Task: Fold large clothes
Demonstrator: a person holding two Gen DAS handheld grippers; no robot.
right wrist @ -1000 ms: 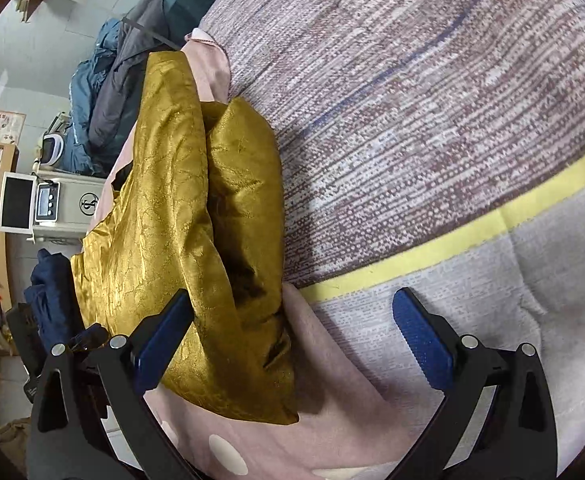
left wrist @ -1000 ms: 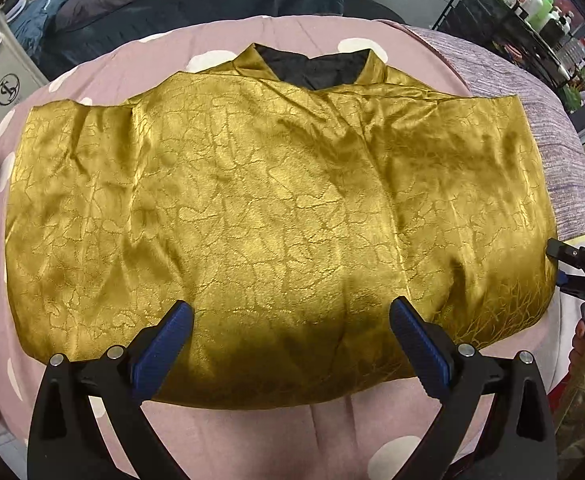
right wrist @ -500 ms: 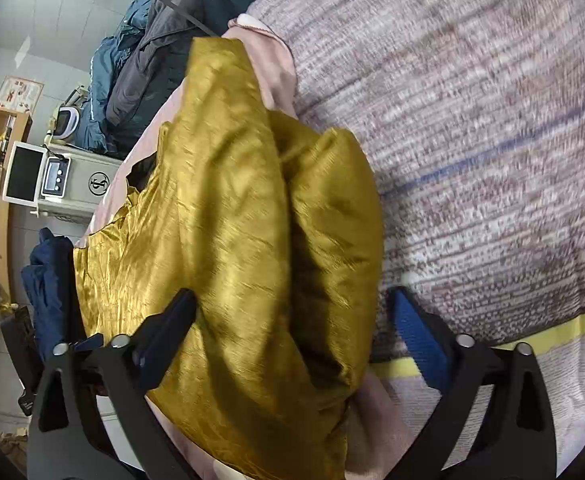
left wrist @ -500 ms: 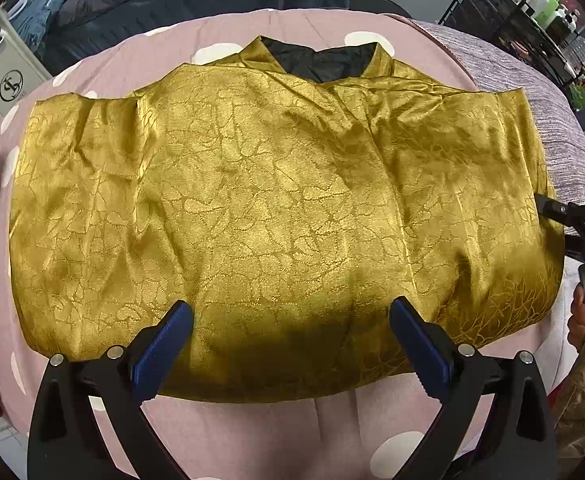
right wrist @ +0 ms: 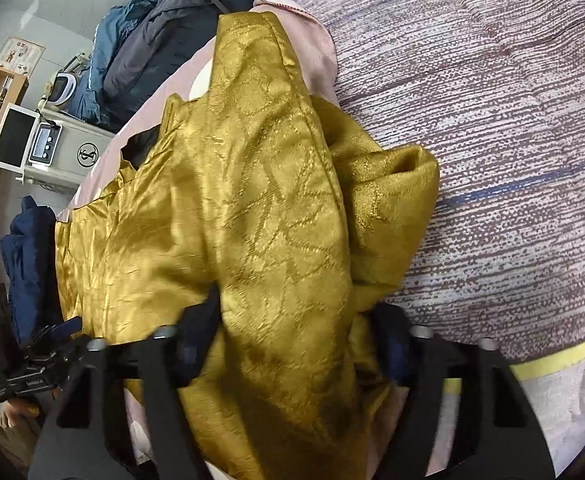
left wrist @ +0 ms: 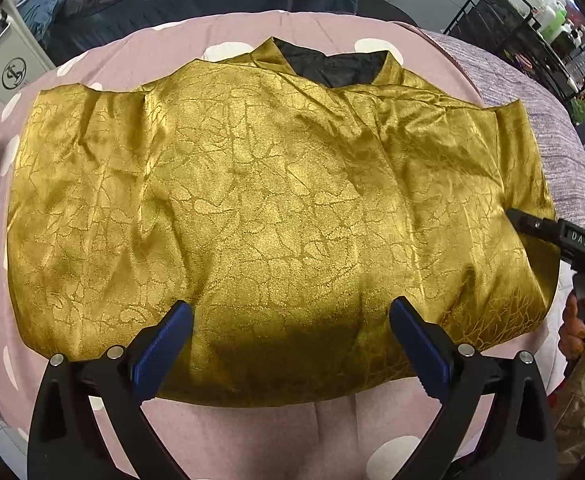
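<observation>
At the far left of the left wrist view stood a white machine [left wrist: 0, 68] with a round logo. Next to it lay a bed with a pink spotted sheet [left wrist: 228, 436]. A gold jacket [left wrist: 260, 216] with a black lining at the collar was spread flat across the sheet, wide side to side. The left tongs [left wrist: 290, 334] hung over its near edge, with their blue pads far apart and nothing between them. The jacket's right end reached a purple-grey knitted blanket [left wrist: 548, 136]. There the right tongs [right wrist: 296, 344] were closing on a bunched fold of the gold cloth. The fold sat between the pads and filled the gap; it was hard to tell if the pads pressed on it yet. A hand [left wrist: 574, 328] held those tongs at the right edge. Behind it stood a black wire rack [left wrist: 520, 24] with bottles.
</observation>
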